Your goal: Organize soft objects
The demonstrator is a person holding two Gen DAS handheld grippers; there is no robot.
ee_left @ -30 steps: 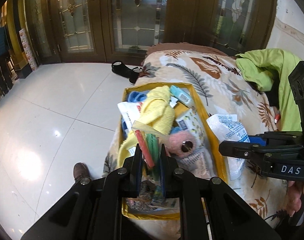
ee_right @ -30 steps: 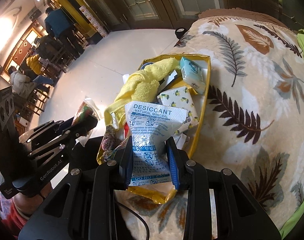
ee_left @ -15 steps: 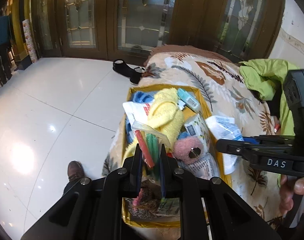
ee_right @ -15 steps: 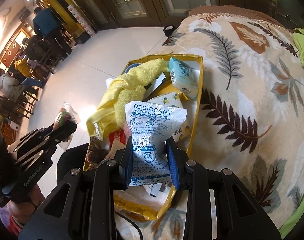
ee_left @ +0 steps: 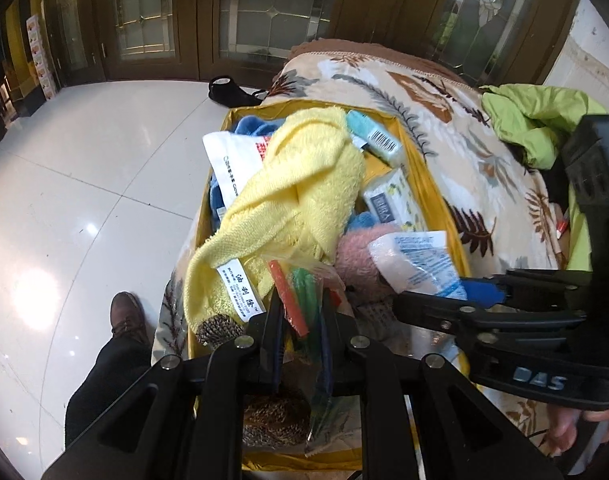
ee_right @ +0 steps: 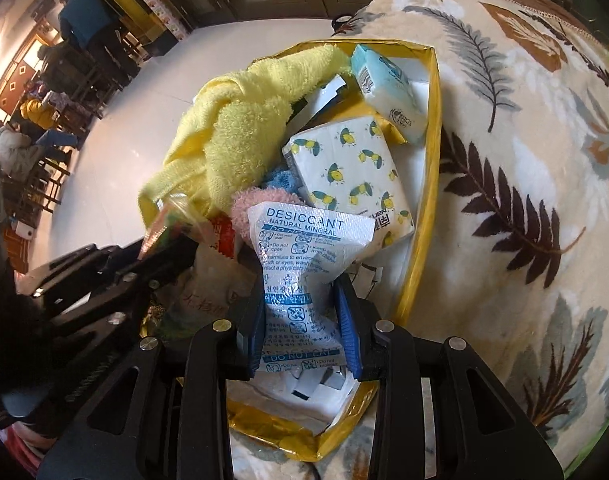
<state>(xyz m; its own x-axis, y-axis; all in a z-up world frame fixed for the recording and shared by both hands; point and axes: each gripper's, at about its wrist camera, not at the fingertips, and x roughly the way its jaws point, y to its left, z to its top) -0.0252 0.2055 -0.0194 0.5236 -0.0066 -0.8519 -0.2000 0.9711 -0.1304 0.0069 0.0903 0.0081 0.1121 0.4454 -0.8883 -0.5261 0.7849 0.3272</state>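
Over the gold-lined box (ee_right: 430,184) on the leaf-print blanket (ee_right: 524,184), I have both grippers low, pointing steeply down into the pile.

From the right wrist view, my right gripper (ee_right: 304,320) has the white desiccant packet (ee_right: 304,264) between its blue pads (ee_right: 349,328). Its jaws have just been opening a little, and the packet is pinched narrow at the waist where the pads meet it, so I read it as gripped, its printed top fanning out toward 12 o'clock. At 1 o'clock from the packet lies the lemon-print tissue pack (ee_right: 352,172), and beyond that, near the box's far corner, the blue tissue pack (ee_right: 388,92). The yellow towel (ee_right: 244,120) is heaped at 11 o'clock, with a pink fuzzy piece (ee_right: 248,208) just beside the packet's top edge.

From the left wrist view, my left gripper (ee_left: 300,320) has its fingers narrow, closed on a clear bag of red and green sticks (ee_left: 300,296) that stands up between them. The towel's label end sits at 10 o'clock from those fingers. A brown knitted item (ee_left: 218,330) lies against the box's near left side. A green jacket (ee_left: 536,120) lies on the blanket at 2 o'clock, well apart.
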